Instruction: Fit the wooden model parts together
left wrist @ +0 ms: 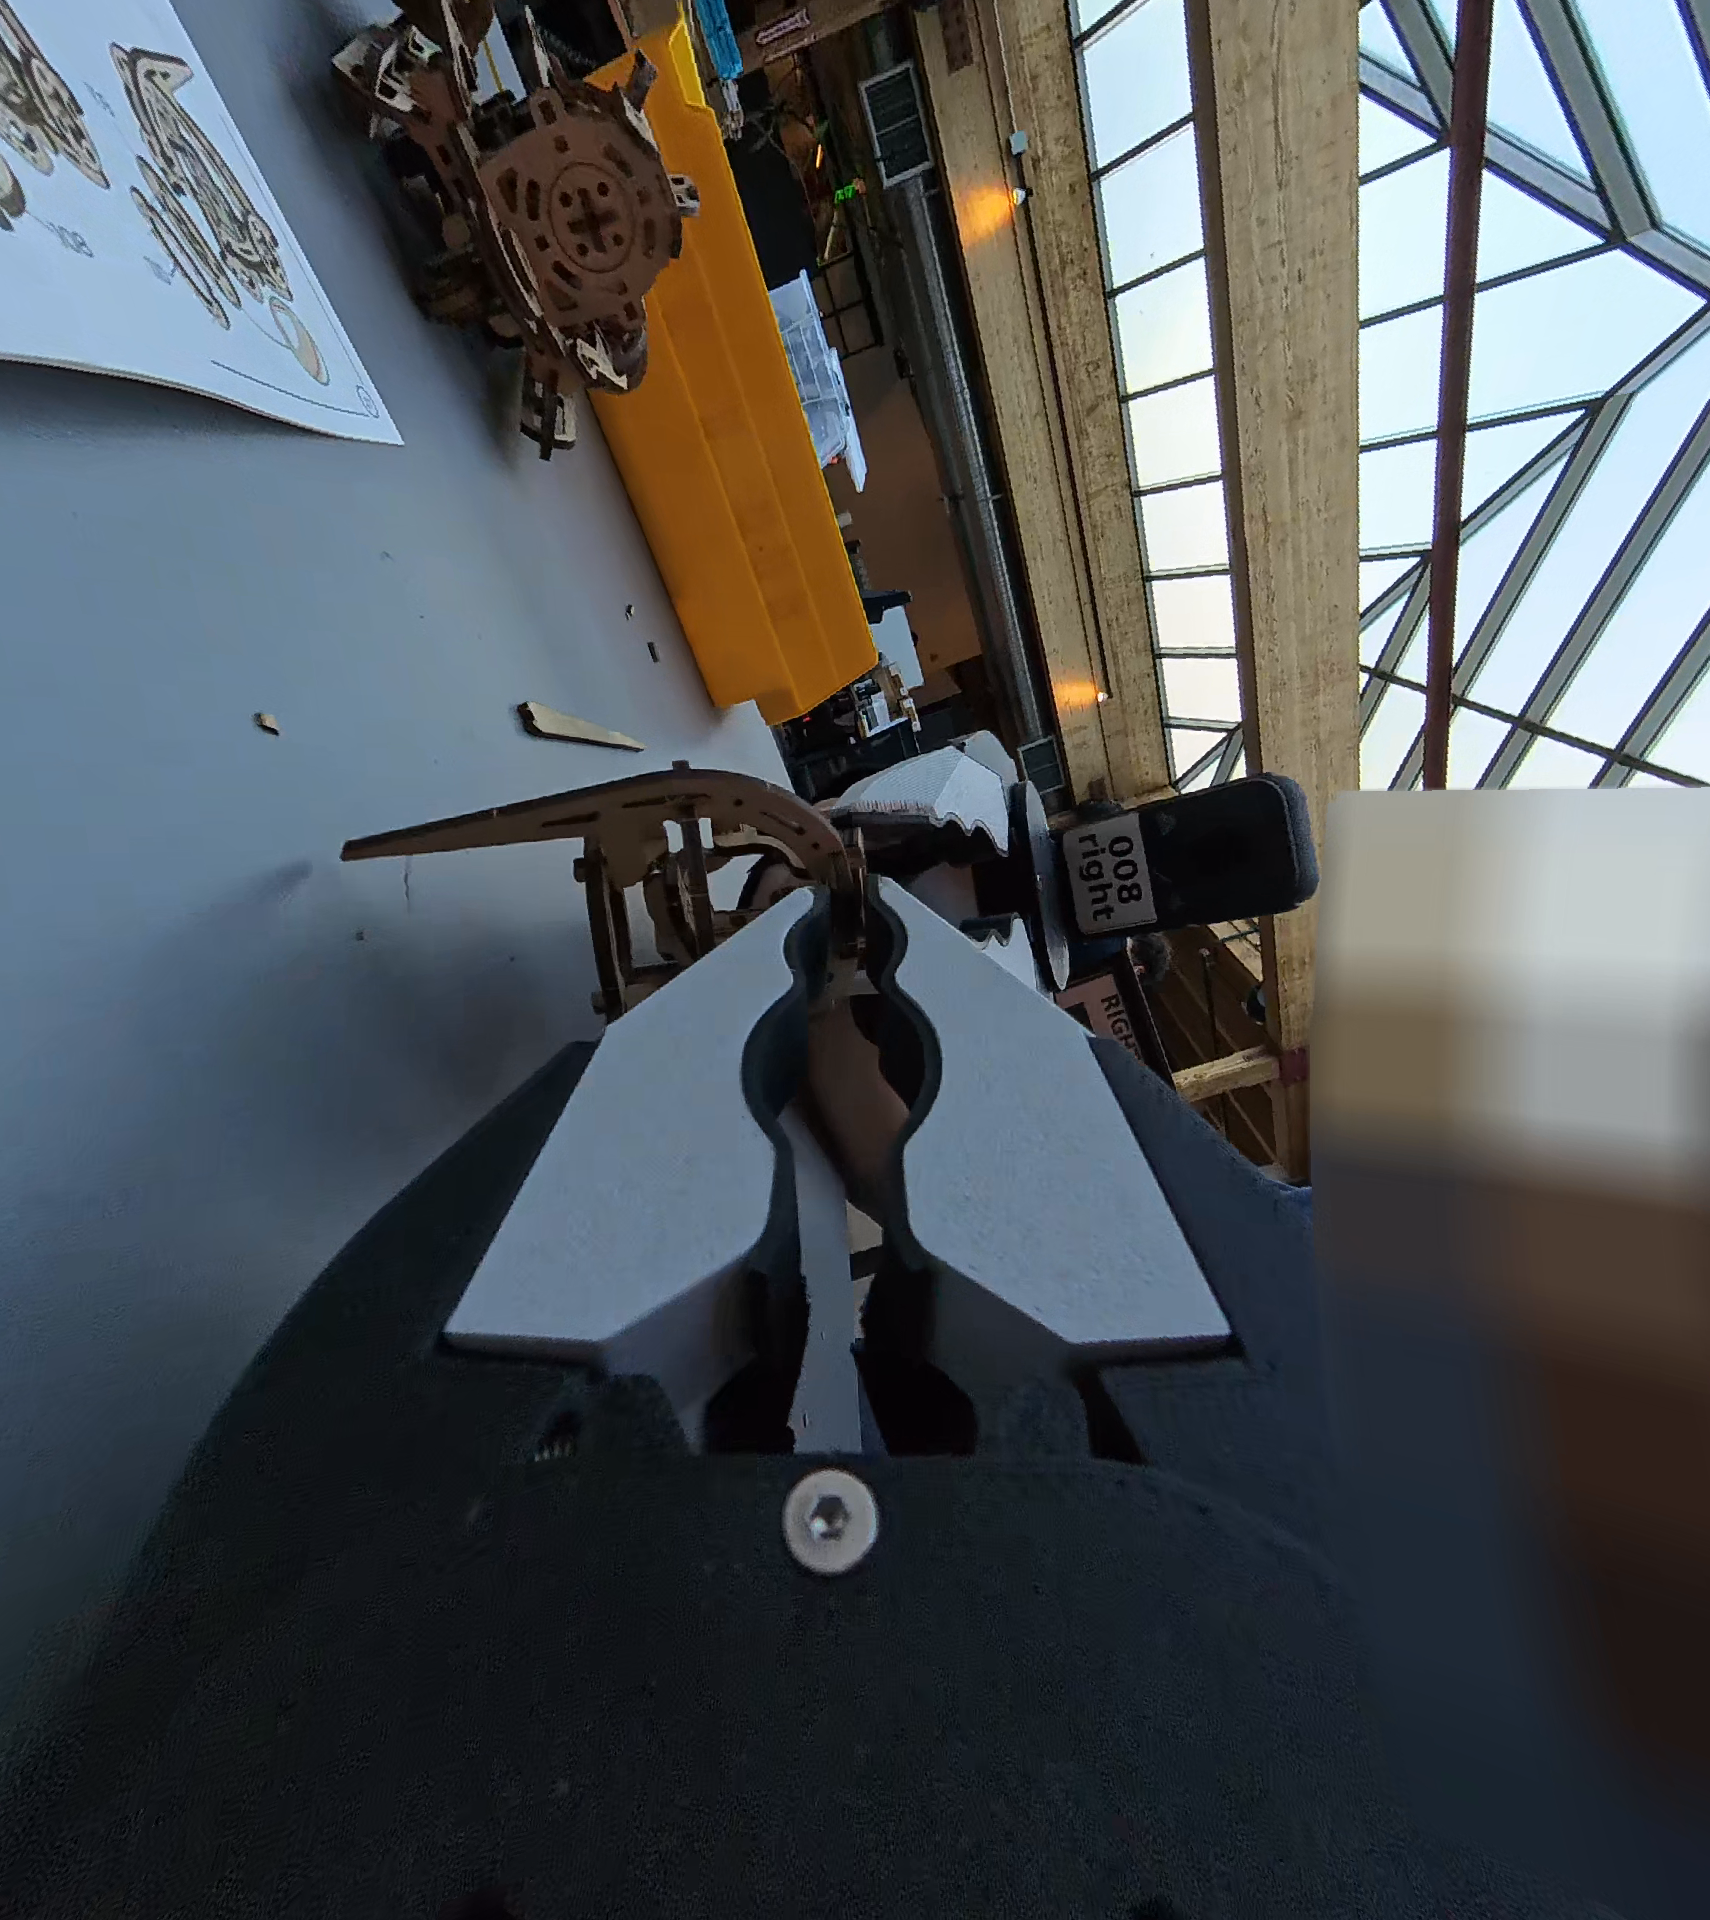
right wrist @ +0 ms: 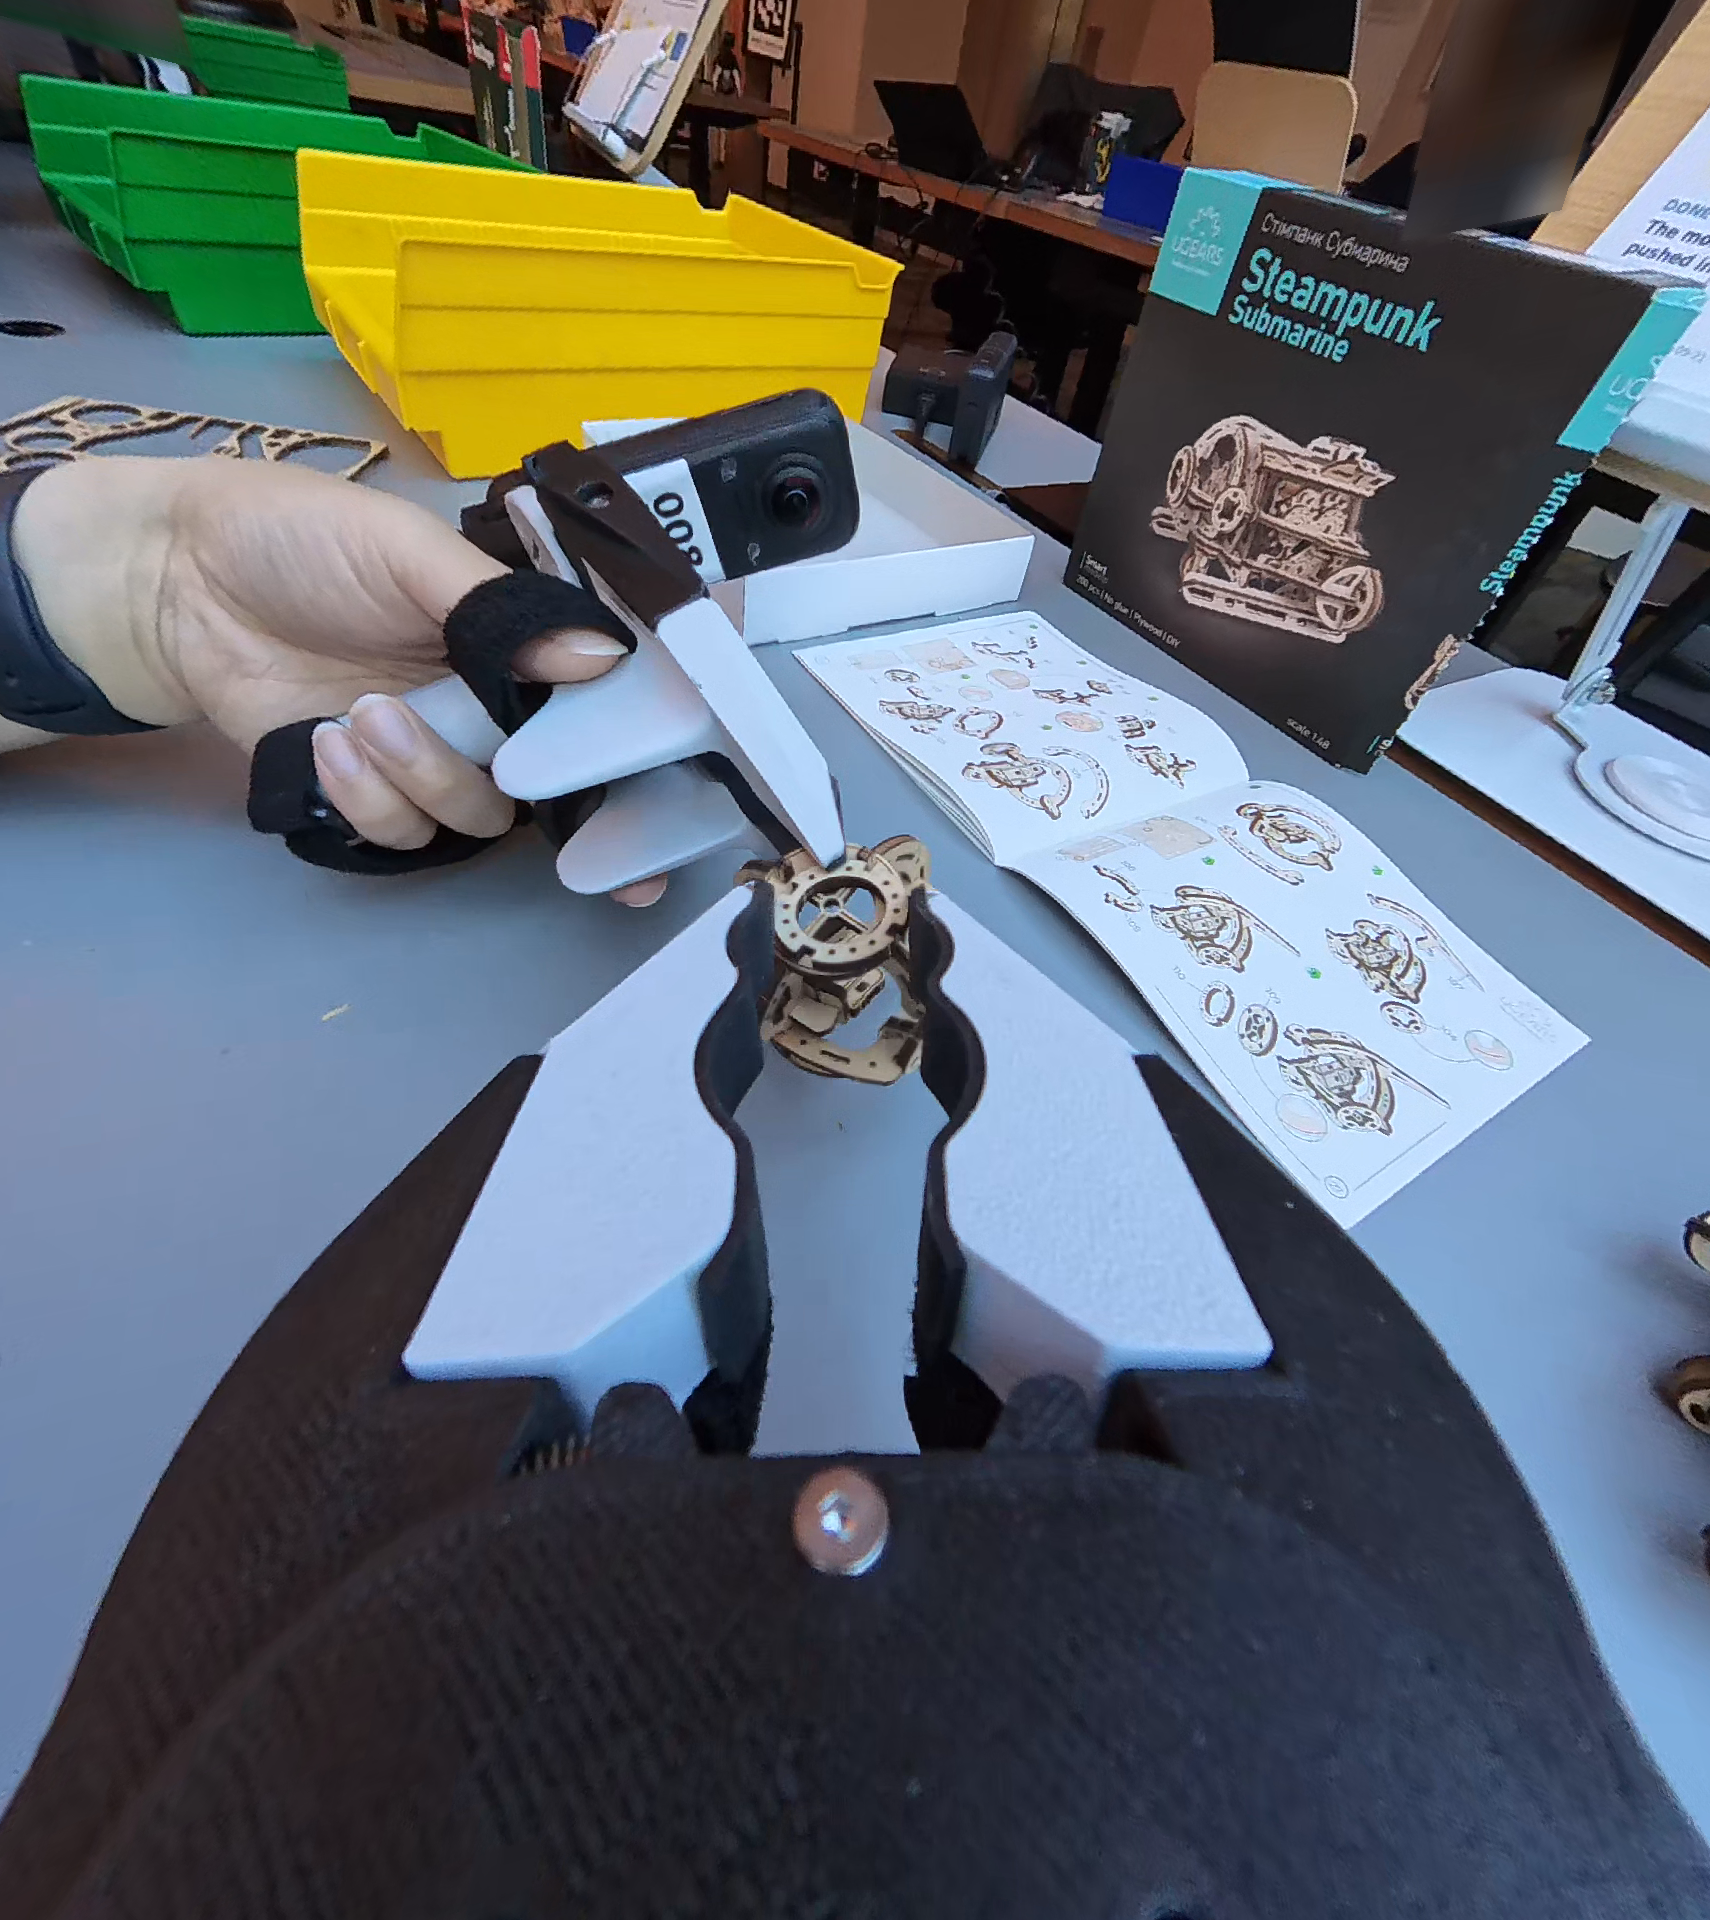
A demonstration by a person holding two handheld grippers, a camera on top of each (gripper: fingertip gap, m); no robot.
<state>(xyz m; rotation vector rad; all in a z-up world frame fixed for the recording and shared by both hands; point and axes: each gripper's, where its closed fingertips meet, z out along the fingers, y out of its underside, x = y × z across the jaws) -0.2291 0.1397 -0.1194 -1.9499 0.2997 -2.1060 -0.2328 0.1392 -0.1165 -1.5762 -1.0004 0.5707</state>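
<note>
Right tool (right wrist: pixel 835 940) sits nearest the lens, its wavy black-lined grey fingers clenched on the wooden model part (right wrist: pixel 835 977), a small laser-cut plywood assembly with a spoked ring facing up, held just above the grey bench (right wrist: pixel 155 1039). Left tool (right wrist: pixel 830 847) slants down from the left, fingers nearly closed on the part's upper edge; in its own view (left wrist: pixel 846 914) they pinch the end of a long curved plywood strip (left wrist: pixel 622 810). Beyond lie an open instruction booklet (right wrist: pixel 1194 883), a dark upright model box (right wrist: pixel 1350 468), yellow bins (right wrist: pixel 570 301) and green bins (right wrist: pixel 186 197).
</note>
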